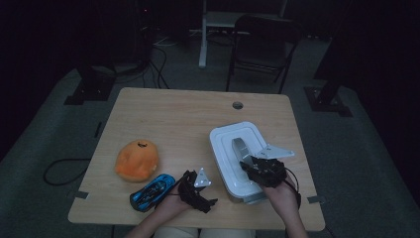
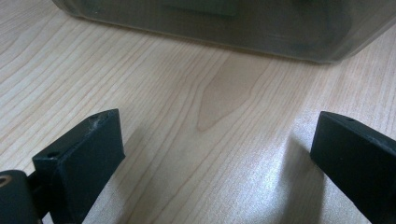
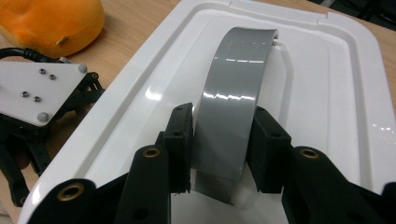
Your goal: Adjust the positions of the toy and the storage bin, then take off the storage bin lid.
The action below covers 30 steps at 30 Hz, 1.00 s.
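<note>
A white box lid with a grey arched handle lies at the table's right side. My right gripper reaches over its near end. In the right gripper view the black pads press on both sides of the grey handle, so the right gripper is shut on it. My left gripper rests low on the wood just left of the box. Its jaws stand wide apart in the left gripper view, with bare table between them and the box's translucent wall ahead.
An orange plush toy and a blue toy car sit at the front left of the wooden table. A cable hole is near the far edge. A folding chair stands behind the table.
</note>
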### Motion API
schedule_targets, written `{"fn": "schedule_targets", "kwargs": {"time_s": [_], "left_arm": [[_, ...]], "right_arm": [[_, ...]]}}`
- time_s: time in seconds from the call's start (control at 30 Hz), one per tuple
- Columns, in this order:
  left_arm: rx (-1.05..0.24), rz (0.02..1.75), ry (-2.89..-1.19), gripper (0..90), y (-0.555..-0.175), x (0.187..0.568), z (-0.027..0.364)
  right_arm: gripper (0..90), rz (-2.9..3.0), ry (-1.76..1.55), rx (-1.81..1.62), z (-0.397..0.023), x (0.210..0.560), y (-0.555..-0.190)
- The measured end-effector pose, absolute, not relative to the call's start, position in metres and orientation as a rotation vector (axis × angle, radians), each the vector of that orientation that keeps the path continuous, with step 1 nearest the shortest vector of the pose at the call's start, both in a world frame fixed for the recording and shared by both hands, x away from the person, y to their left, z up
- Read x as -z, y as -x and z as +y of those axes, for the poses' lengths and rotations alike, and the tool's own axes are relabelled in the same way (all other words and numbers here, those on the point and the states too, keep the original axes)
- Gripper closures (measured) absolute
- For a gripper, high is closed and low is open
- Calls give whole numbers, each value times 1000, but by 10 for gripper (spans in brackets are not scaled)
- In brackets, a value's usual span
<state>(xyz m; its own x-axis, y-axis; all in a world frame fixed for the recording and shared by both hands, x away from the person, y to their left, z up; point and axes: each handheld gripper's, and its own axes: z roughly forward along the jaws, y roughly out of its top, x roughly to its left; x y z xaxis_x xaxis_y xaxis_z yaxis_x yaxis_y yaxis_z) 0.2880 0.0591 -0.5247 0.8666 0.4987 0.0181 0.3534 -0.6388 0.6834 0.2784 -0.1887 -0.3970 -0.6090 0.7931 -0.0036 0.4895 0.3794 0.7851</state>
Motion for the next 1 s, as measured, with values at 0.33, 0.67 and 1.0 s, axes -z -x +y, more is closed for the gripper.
{"fn": "schedule_targets", "kwargs": {"time_s": [0.33, 0.67, 1.0], "left_arm": [[-268, 617, -2325, 32, -288, 525, 59], [-269, 618, -2325, 32, -288, 525, 59], [-268, 618, -2326, 32, -288, 525, 59]], "right_arm": [[677, 2244, -1152, -1174, -195, 394, -277], [679, 2216, -1141, -1230, -203, 379, -274], [680, 2156, -1146, -1239, -214, 364, -282]]}}
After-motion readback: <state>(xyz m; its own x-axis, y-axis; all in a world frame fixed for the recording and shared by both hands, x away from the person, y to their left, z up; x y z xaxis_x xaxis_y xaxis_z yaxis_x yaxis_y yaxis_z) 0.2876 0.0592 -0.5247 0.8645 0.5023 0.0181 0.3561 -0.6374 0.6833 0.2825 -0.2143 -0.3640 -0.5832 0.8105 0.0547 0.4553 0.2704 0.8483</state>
